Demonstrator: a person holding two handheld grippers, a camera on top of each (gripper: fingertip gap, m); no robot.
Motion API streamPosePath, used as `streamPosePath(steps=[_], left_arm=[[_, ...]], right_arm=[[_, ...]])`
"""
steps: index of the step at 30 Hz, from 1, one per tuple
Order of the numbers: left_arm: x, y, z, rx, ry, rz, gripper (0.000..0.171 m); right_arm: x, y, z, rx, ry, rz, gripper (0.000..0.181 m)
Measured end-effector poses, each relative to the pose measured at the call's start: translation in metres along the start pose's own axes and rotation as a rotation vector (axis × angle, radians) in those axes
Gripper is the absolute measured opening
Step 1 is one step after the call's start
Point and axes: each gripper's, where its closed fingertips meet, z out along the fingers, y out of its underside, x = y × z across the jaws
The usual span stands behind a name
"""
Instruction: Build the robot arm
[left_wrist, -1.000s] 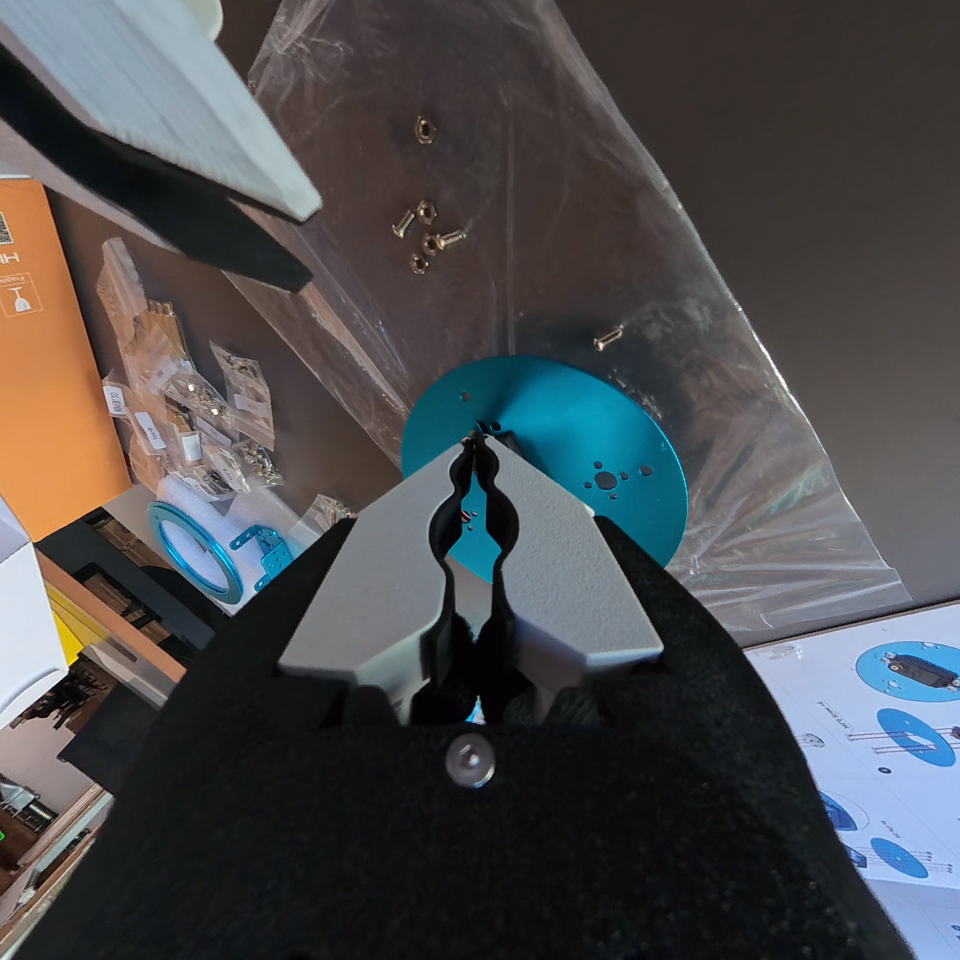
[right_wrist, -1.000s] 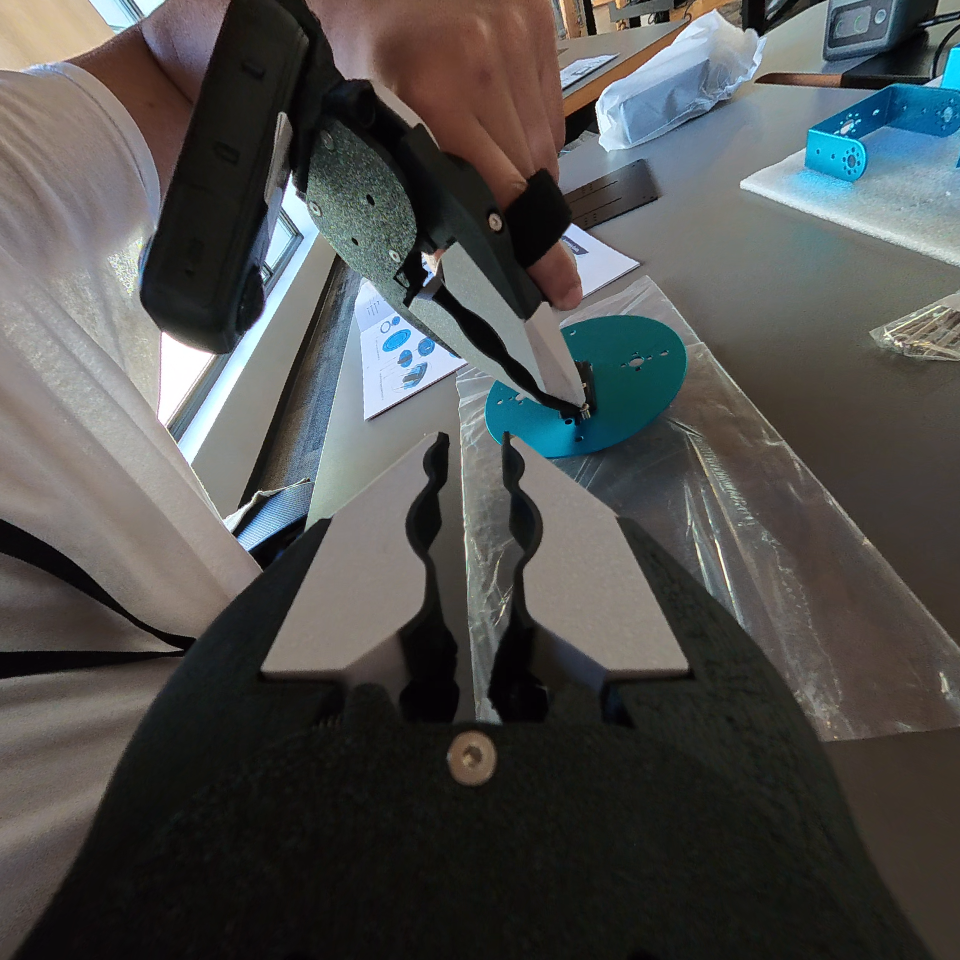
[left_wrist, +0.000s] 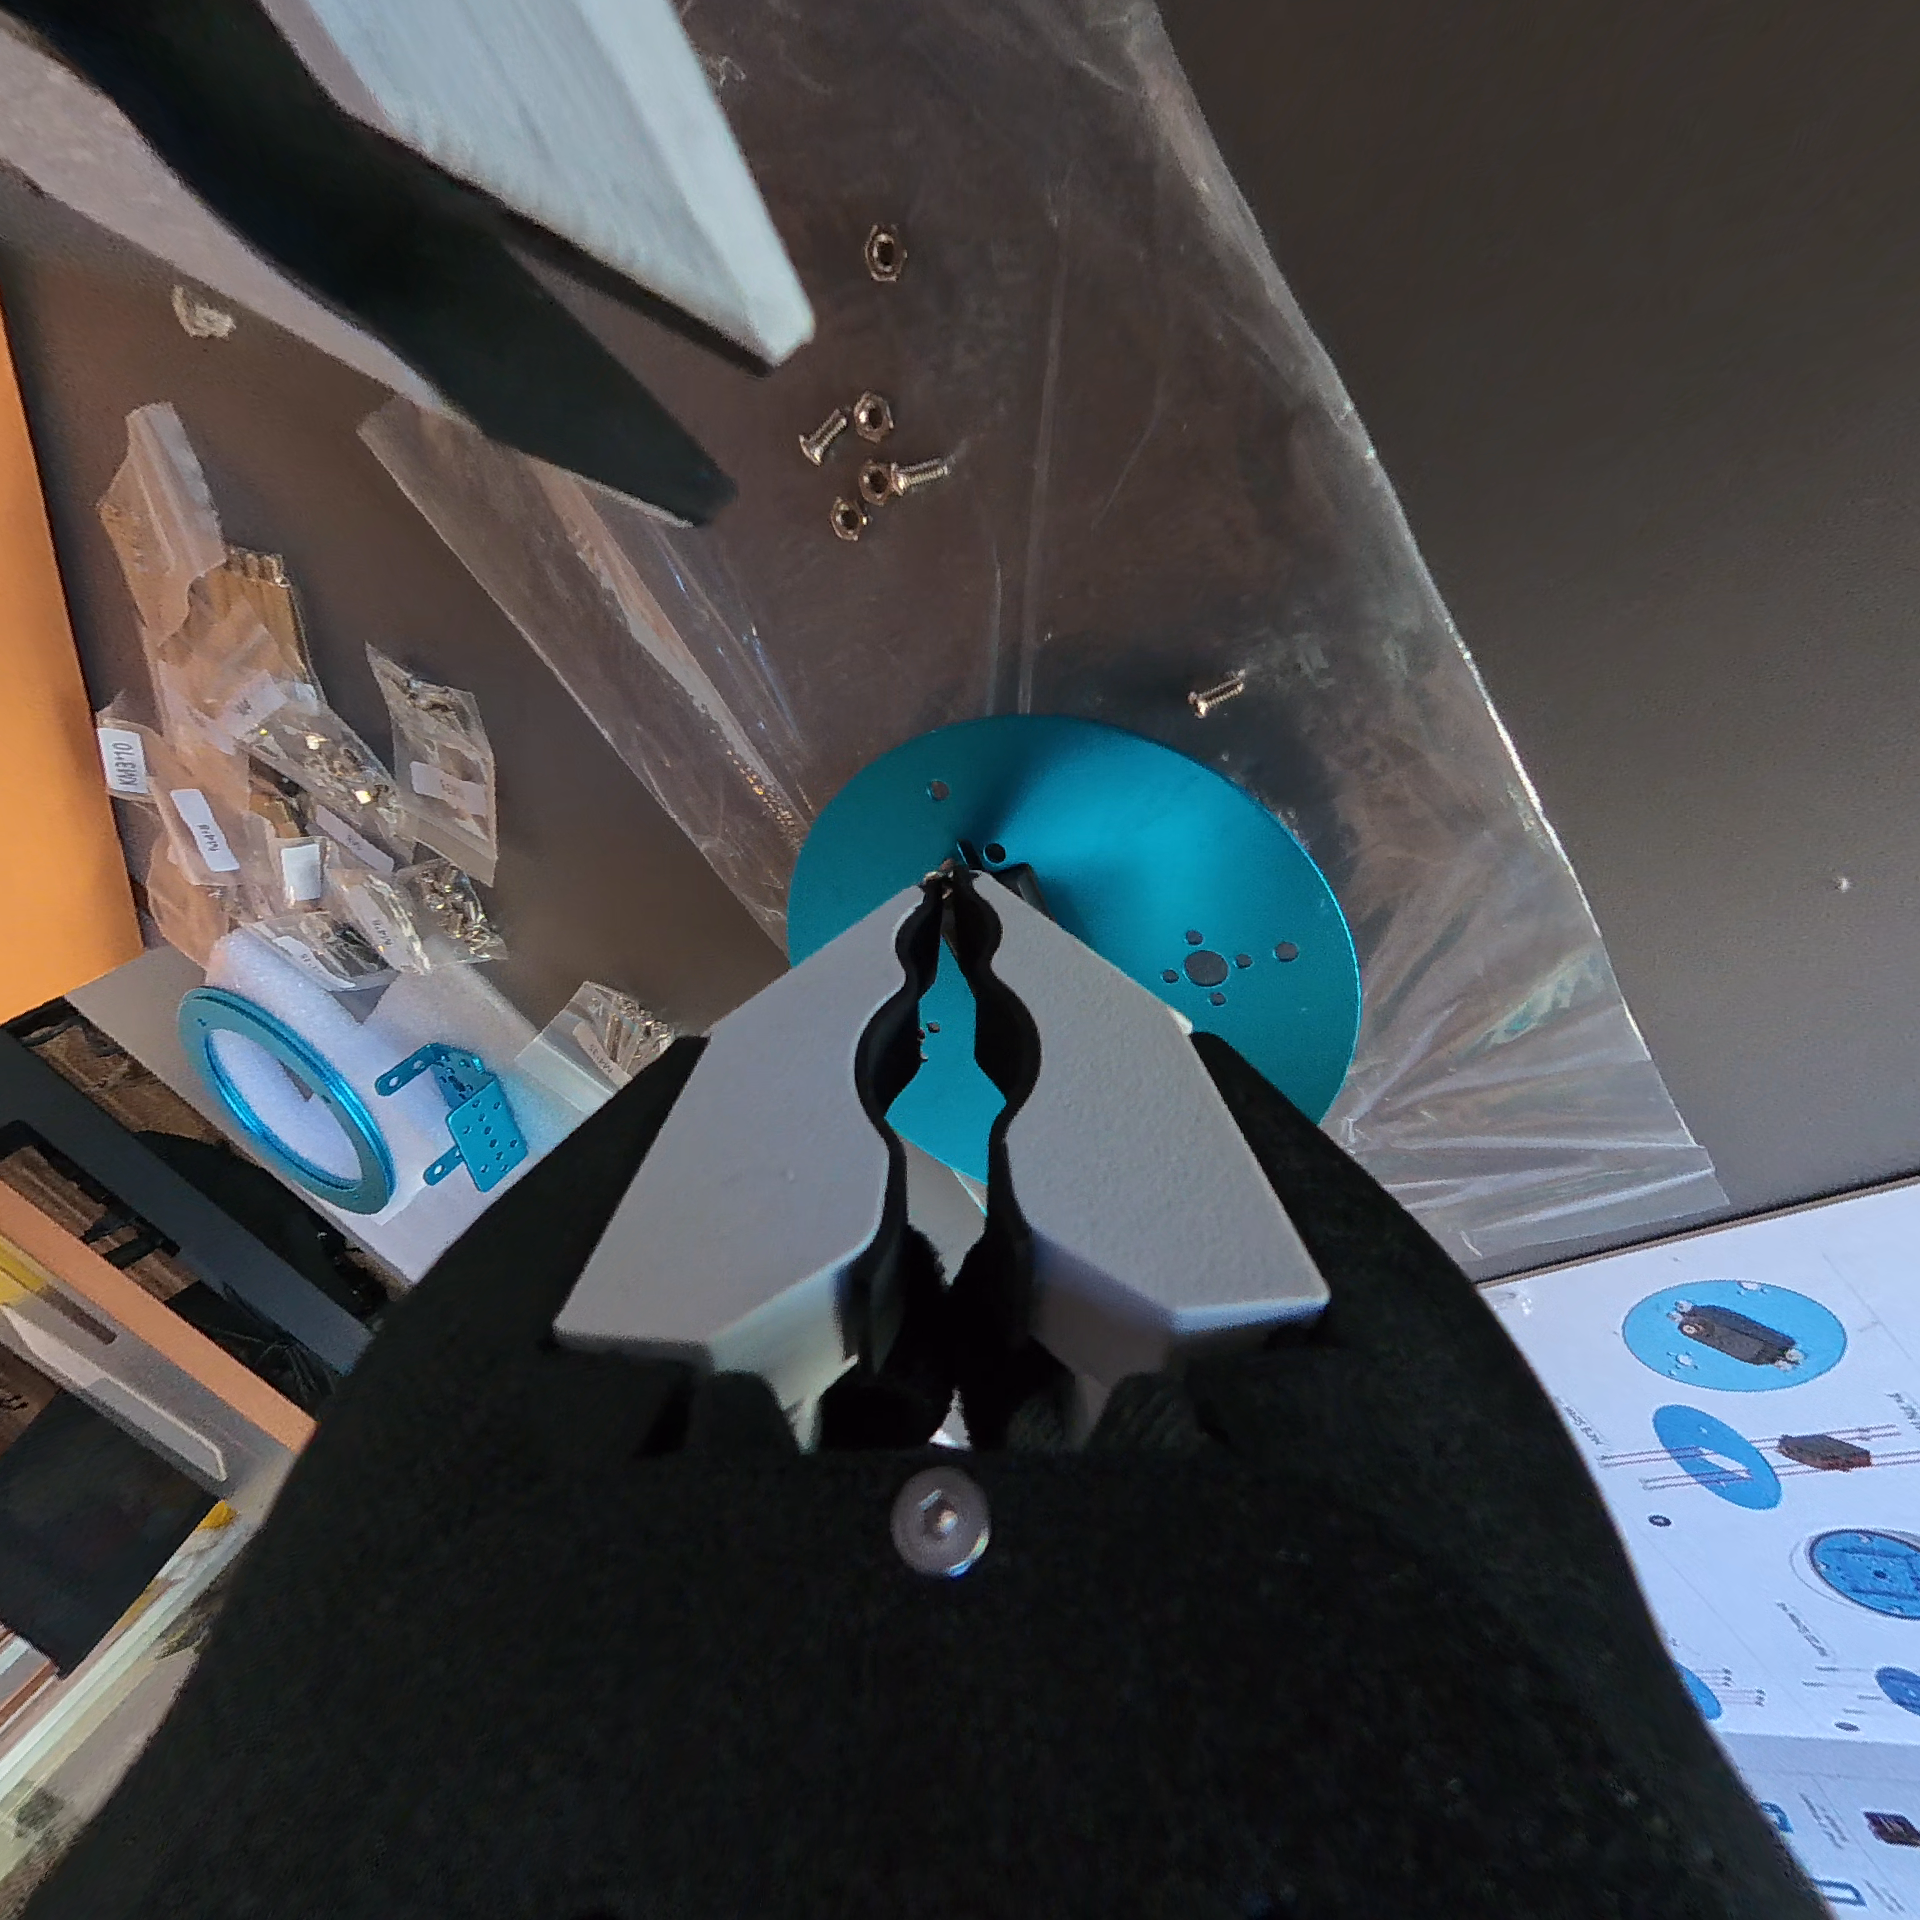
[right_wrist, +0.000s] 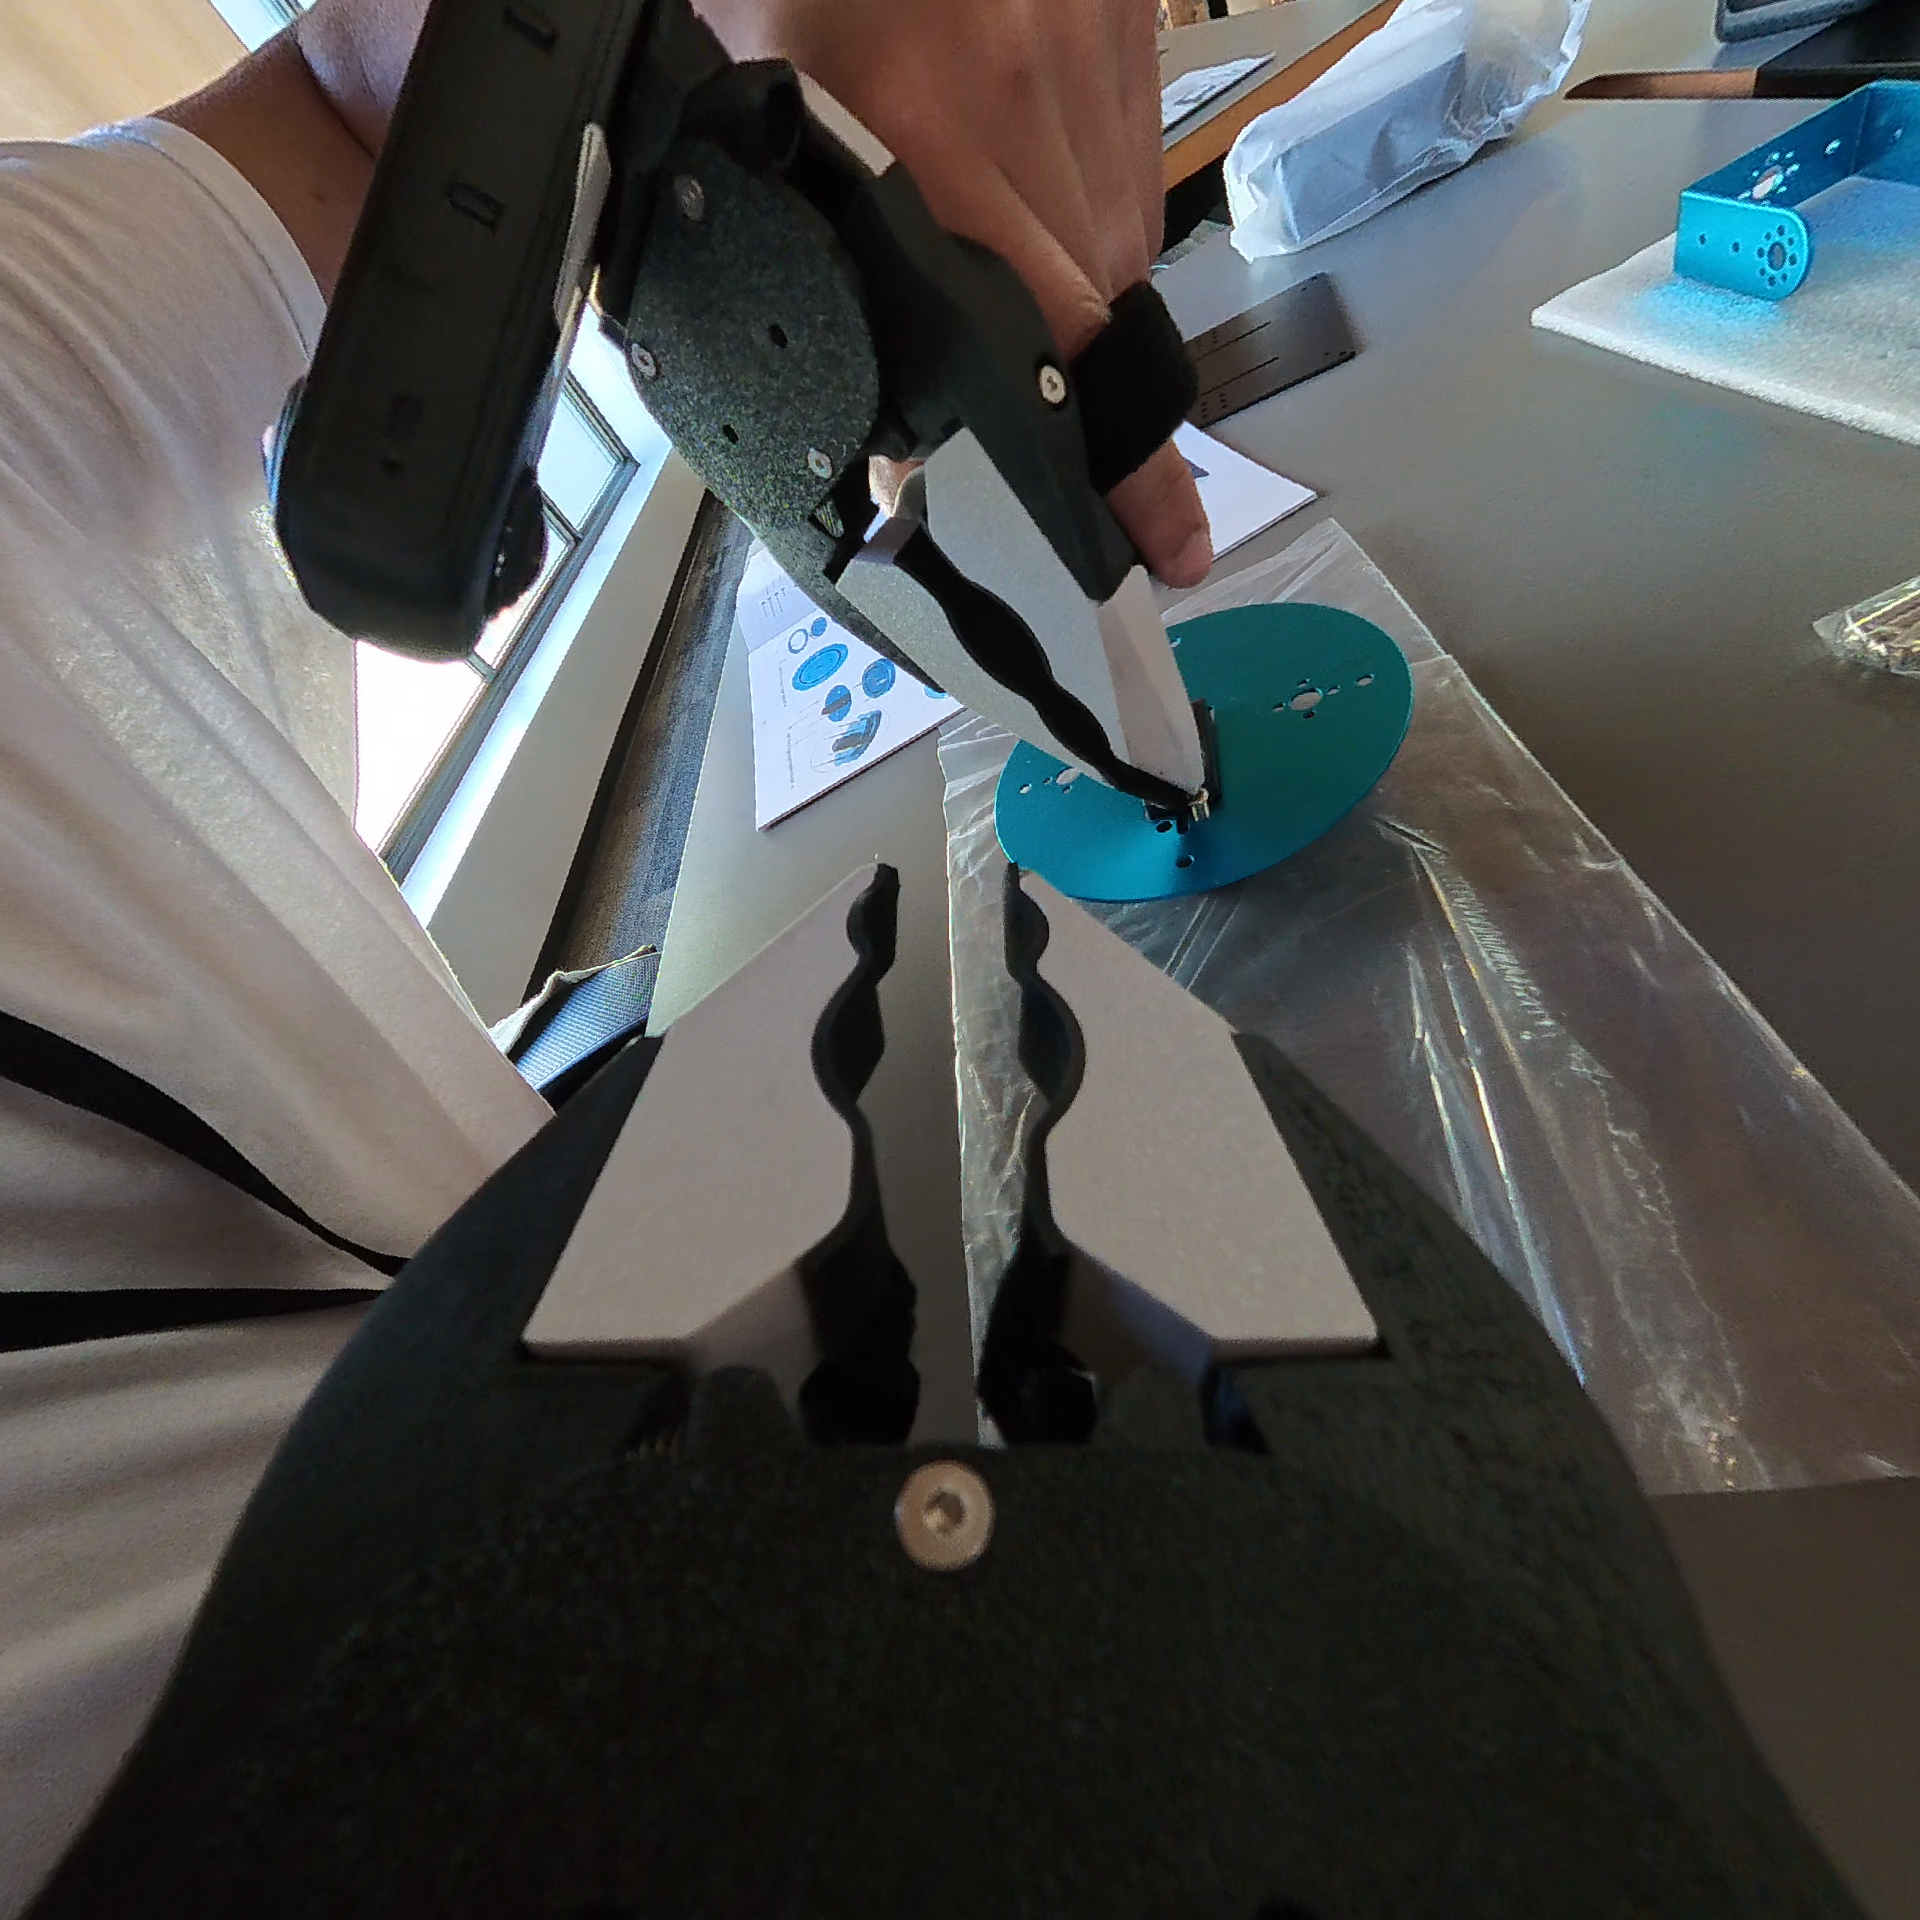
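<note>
A blue round disc (left_wrist: 1143, 883) with small holes lies on a clear plastic bag (left_wrist: 1195, 416) on the dark table. My left gripper (left_wrist: 951, 883) is shut on a small silver screw (left_wrist: 941, 876) and holds its tip against the disc near a hole. The right wrist view shows the disc (right_wrist: 1299, 748) and the left gripper (right_wrist: 1184, 805) with its tips down on it, held by a hand. My right gripper (right_wrist: 940, 883) is slightly open and empty, above the bag (right_wrist: 1351, 1039) short of the disc. One of its fingers (left_wrist: 582, 156) shows at the top left of the left wrist view.
Loose nuts and screws (left_wrist: 873, 468) and one lone screw (left_wrist: 1218, 691) lie on the bag. Small hardware bags (left_wrist: 312, 831), a blue ring (left_wrist: 281, 1101), a blue bracket (left_wrist: 468, 1122) and an orange box (left_wrist: 52, 727) lie left. An instruction sheet (left_wrist: 1766, 1455) lies right. About 9 centimetres separates my left fingertips from my right.
The right gripper's finger has come farther into the left wrist view, toward the loose nuts. The left gripper stays shut on the screw at the disc.
</note>
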Motion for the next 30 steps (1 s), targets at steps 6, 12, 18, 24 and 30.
streamPosePath(steps=[6,12,18,24,30], left_arm=[[0.0,-0.001,0.0,0.001,0.008,-0.007,0.002],[-0.001,-0.001,-0.002,0.005,0.015,-0.022,0.004],[-0.006,-0.001,-0.021,0.114,-0.019,-0.189,0.006],[-0.013,0.033,-0.047,0.408,-0.237,-0.712,0.028],[-0.013,0.062,-0.048,0.666,-0.354,-1.101,0.031]], right_arm=[[-0.001,0.001,0.0,-0.004,-0.002,0.002,0.019],[-0.001,0.001,0.0,-0.006,-0.004,0.003,0.019],[0.009,0.0,-0.002,0.002,0.036,-0.025,0.017],[0.024,0.01,0.005,-0.058,0.161,-0.287,0.019],[0.051,0.002,0.017,-0.105,0.271,-0.466,0.0]])
